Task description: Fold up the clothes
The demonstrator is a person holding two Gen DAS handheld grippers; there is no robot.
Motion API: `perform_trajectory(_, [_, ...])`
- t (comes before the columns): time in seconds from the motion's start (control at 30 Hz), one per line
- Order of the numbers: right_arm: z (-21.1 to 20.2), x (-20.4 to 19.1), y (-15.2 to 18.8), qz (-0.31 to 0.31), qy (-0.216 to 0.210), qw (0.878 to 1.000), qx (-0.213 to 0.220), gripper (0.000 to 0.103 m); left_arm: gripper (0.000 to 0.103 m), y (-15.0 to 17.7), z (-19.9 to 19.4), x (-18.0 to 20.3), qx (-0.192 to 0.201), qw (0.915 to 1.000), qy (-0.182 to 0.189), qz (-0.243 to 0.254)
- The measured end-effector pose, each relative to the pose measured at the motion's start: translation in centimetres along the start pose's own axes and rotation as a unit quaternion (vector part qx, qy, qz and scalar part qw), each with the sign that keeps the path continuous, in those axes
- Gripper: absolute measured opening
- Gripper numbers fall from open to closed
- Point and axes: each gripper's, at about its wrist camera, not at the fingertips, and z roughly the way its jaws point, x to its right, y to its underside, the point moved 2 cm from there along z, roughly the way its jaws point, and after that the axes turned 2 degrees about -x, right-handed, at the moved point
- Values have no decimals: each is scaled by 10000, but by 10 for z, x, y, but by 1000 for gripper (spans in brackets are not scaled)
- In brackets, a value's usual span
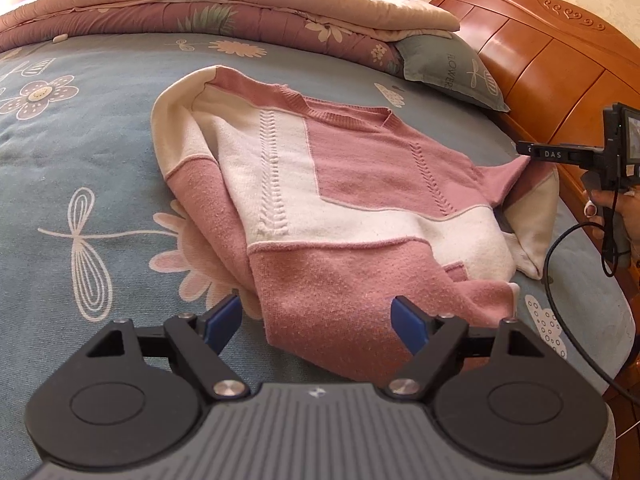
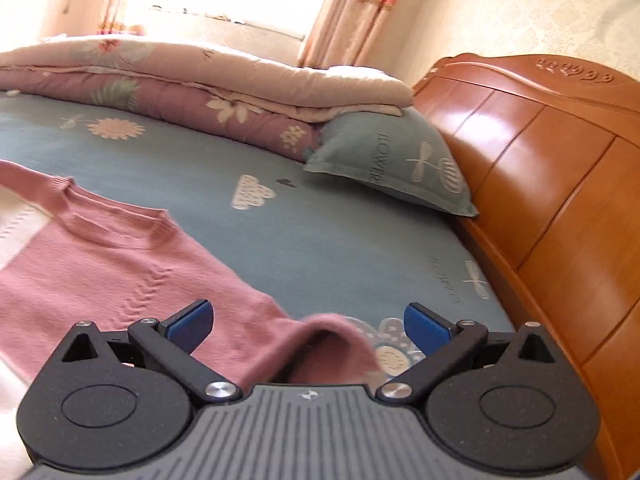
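A pink and white knitted sweater [image 1: 340,200] lies spread on the blue flowered bed sheet [image 1: 80,160], with one sleeve folded over its left side. My left gripper [image 1: 316,316] is open above the pink hem, its blue pads [image 1: 224,320] on either side of the hem corner and not touching it. In the right wrist view my right gripper [image 2: 310,322] is open too. A raised, blurred fold of the pink sleeve [image 2: 332,332] sits between its pads [image 2: 428,328] without being pressed. From the left wrist view the right gripper [image 1: 526,151] hovers by the sweater's right shoulder, held by a hand [image 1: 608,208].
A folded pink quilt [image 2: 200,80] lies along the far side of the bed. A grey-green pillow [image 2: 400,160] leans against the wooden headboard [image 2: 540,160] on the right. A black cable [image 1: 560,280] hangs from the right gripper over the bed's edge.
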Motion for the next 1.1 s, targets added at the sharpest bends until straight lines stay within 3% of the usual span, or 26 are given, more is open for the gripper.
perform_trajectory(0.07, [-4, -20, 0, 51, -795, 9968, -21, 103, 82, 0, -1, 1, -4, 10000, 0, 11])
perform_trajectory(0.13, [-2, -37, 5, 99, -1284, 9913, -259, 103, 82, 0, -1, 2, -20, 10000, -14, 17])
perform_trajectory(0.2, [-5, -47, 13, 106, -1374, 9899, -321, 103, 82, 0, -2, 2, -37, 10000, -30, 32])
perform_trajectory(0.33, [-16, -28, 38, 571, -1195, 9905, -365, 103, 82, -1, -4, 4, -54, 9999, -79, 129])
perform_trajectory(0.43, [-20, 18, 72, 1300, -1037, 9852, -418, 103, 83, -3, -3, 6, -59, 9998, -94, 150])
perform_trajectory(0.5, [-17, 51, 96, 1843, -1061, 9754, -576, 103, 83, -3, 0, 10, -98, 9998, -90, 179])
perform_trajectory(0.57, [-8, 81, 119, 2457, -1339, 9571, -751, 103, 83, -3, 4, 15, -147, 9996, -43, 221])
perform_trajectory(0.7, [5, 110, 146, 3113, -1677, 9328, -694, 103, 83, -3, 12, 28, -257, 9992, -2, 315])
perform_trajectory(0.9, [36, 100, 132, 3068, -1905, 9303, -635, 103, 83, -3, 15, 42, -333, 9984, -32, 466])
perform_trajectory(1.0, [38, 83, 113, 2884, -1929, 9358, -620, 103, 83, -3, 14, 41, -337, 9983, -69, 463])
perform_trajectory(1.1, [18, 62, 93, 2627, -2319, 9361, -314, 103, 83, -2, 14, 37, -353, 9985, -107, 413])
